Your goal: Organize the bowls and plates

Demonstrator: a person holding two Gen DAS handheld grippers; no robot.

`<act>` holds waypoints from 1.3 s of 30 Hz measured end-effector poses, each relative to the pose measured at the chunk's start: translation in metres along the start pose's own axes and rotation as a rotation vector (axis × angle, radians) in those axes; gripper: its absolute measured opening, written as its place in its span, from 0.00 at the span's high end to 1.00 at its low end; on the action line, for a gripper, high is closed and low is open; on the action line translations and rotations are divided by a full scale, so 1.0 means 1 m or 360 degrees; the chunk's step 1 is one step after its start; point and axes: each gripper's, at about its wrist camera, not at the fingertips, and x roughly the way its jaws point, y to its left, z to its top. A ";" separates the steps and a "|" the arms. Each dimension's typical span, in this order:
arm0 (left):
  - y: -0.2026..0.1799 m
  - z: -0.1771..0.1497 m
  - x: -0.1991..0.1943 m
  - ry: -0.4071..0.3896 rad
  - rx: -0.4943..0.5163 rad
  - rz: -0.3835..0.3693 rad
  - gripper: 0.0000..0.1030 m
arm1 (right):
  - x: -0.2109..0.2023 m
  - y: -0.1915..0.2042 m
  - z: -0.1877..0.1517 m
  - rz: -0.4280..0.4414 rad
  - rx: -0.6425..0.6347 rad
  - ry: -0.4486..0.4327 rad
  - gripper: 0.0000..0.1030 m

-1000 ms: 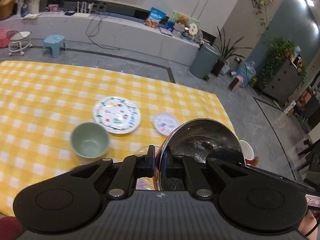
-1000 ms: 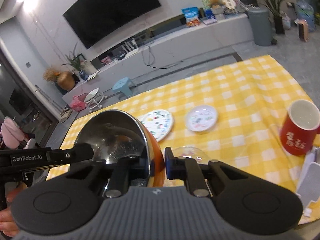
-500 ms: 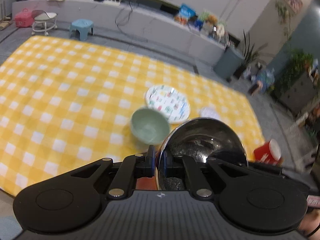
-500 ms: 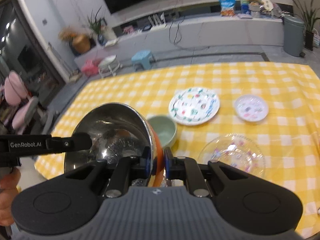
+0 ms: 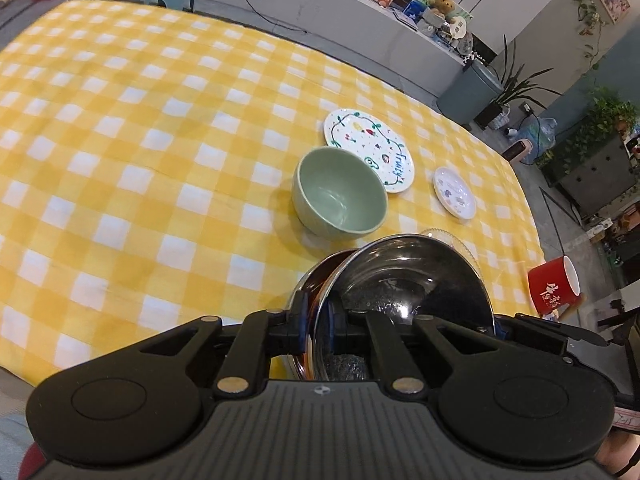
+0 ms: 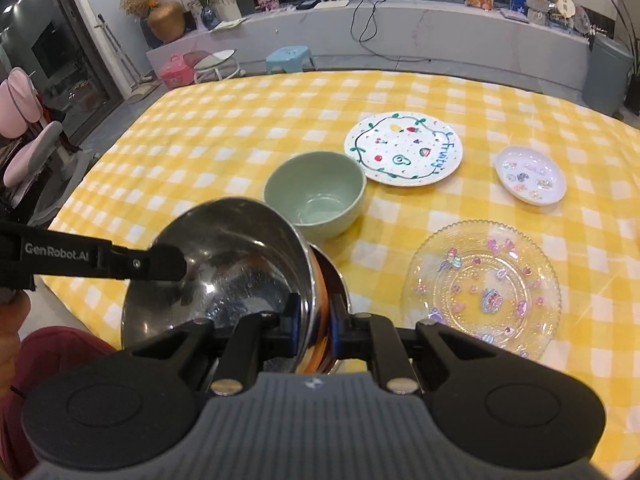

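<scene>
Both grippers are shut on the rim of one steel bowl [image 5: 408, 276], held tilted over the table's near edge; it also shows in the right wrist view [image 6: 224, 264]. My left gripper [image 5: 318, 328] clamps one side of the rim, my right gripper [image 6: 316, 324] the opposite side. A second steel bowl [image 5: 316, 280] seems to sit just under it. A green bowl [image 6: 316, 196] stands right beyond, in the left wrist view too [image 5: 340, 196]. A fruit-patterned plate [image 6: 404, 148], a small white plate [image 6: 530, 180] and a clear glass plate [image 6: 480, 288] lie on the yellow checked cloth [image 6: 224, 132].
A red mug [image 5: 554, 288] stands at the table's right edge. The left half of the cloth [image 5: 120, 140] holds nothing in view. Beyond the table are a blue stool [image 6: 290, 58], a grey bin [image 5: 468, 92] and a long white counter [image 6: 440, 28].
Both grippers have carried the steel bowl left and lower toward the table. The green bowl now lies just ahead of it, and the cameras tilt down more onto the cloth.
</scene>
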 end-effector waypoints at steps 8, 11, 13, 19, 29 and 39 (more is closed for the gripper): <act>0.003 0.000 0.005 -0.0021 -0.0015 0.0031 0.85 | 0.004 -0.011 -0.006 0.0005 0.0073 -0.0037 0.74; 0.001 0.000 0.008 -0.0025 -0.0006 0.0047 0.80 | 0.005 -0.015 -0.006 -0.0019 0.0095 -0.0046 0.74; -0.001 0.000 0.011 -0.0013 0.0006 0.0078 0.79 | 0.008 -0.020 -0.008 -0.0027 0.0129 -0.0044 0.74; 0.001 -0.001 0.018 0.0018 0.0012 0.0075 0.76 | 0.013 -0.035 -0.011 0.0019 0.0257 -0.0037 0.70; 0.002 0.000 0.009 -0.0100 0.0017 0.0086 0.53 | 0.006 -0.035 -0.010 0.0043 0.0281 -0.0076 0.58; -0.017 -0.002 -0.003 -0.0261 0.0137 0.0148 0.18 | -0.013 -0.037 -0.006 0.0006 0.0289 -0.0180 0.23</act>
